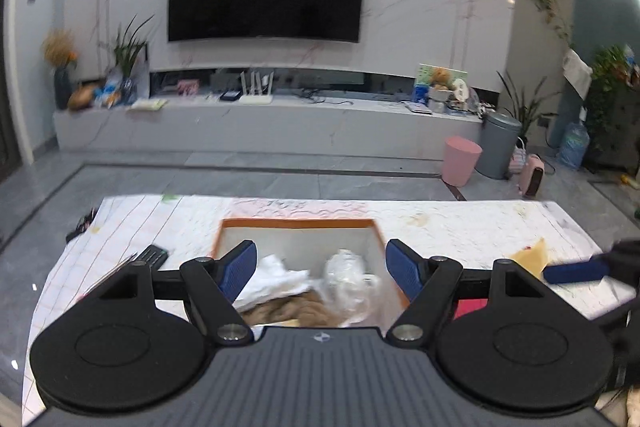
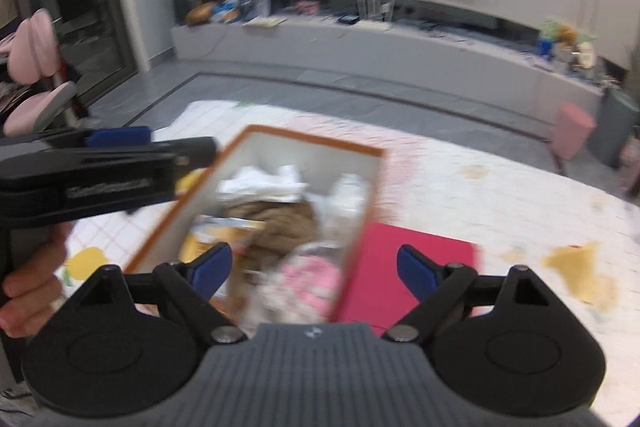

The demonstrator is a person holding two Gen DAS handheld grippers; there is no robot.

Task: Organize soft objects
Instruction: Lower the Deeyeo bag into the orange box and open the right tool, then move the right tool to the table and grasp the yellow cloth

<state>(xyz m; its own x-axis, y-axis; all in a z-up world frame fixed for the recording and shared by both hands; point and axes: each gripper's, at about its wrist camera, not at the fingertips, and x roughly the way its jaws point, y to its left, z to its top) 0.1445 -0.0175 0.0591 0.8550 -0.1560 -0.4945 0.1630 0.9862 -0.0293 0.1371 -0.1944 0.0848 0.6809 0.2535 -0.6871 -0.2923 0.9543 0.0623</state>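
An orange-rimmed white box (image 1: 298,223) (image 2: 316,143) stands on the table and holds soft things: a white cloth (image 1: 276,277) (image 2: 264,185), a brown knitted piece (image 1: 286,311) (image 2: 286,223), a clear plastic bag (image 1: 350,277) and a pink-white item (image 2: 310,281). My left gripper (image 1: 322,269) is open and empty just above the box's near end; it shows from the side in the right wrist view (image 2: 116,139). My right gripper (image 2: 316,269) is open and empty over the box's near right corner; one finger (image 1: 576,271) shows in the left wrist view.
A red flat sheet (image 2: 408,267) lies right of the box. A yellow paper (image 1: 530,253) (image 2: 580,267) lies farther right. A dark remote (image 1: 150,255) lies left of the box. The table has a white patterned cover (image 1: 460,227). Pink bin (image 1: 460,165) and grey bin (image 1: 498,143) stand on the floor beyond.
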